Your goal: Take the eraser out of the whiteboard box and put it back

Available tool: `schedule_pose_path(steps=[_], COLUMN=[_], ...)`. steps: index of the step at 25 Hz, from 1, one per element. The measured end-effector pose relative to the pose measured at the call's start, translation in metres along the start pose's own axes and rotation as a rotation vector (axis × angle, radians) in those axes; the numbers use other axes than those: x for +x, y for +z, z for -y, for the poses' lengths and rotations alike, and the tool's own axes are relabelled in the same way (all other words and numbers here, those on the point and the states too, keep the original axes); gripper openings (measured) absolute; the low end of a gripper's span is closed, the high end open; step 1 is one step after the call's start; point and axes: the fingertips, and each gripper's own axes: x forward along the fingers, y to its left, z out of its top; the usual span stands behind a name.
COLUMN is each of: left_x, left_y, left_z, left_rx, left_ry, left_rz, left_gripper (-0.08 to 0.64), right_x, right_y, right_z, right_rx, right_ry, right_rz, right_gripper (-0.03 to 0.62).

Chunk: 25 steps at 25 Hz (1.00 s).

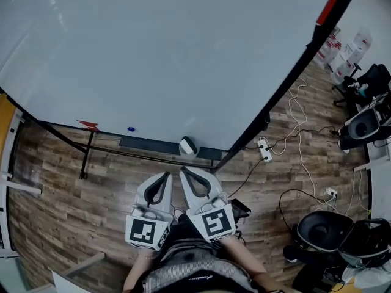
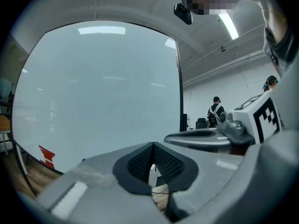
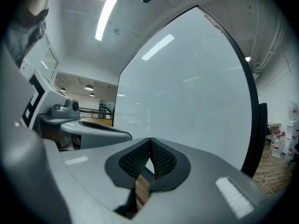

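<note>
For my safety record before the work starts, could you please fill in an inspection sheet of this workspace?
Surface: whiteboard blank, except a red mark and a blue spot low on the left.
Job's things: eraser rests at the dark box on the board's lower edge.
Clutter: red-and-white containers on the floor, far right.
Grippers: left claw and right claw both shut, empty, side by side before the board.
Cables: white cables and power strip loose on the wooden floor.
Surroundings: office chairs at right; a person stands far off.
</note>
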Motion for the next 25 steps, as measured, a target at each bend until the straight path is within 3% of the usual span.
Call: schedule_pose_path(steps=[12, 19, 25], left_x=[0.056, 0.070, 0.083], left_y=[0.015, 0.008, 0.000], left_z=[0.039, 0.048, 0.039], left_rx=[0.016, -0.001, -0.019], left_ry=[-0.014, -0.008, -0.067], left_rz=[-0.019, -0.023, -0.044], left_gripper=[0.000, 0.002, 0.002], right_x=[-0.016, -0.019, -0.012], right_y=[0.004, -0.007, -0.016], right_z=[0.061, 0.075, 0.081], right_rx=[0.017, 0.024, 0.021], right_ry=[0.013, 0.042, -0.009], right_rz=[0.015, -0.002, -0.042], right_gripper=[0.003, 0.003, 0.003])
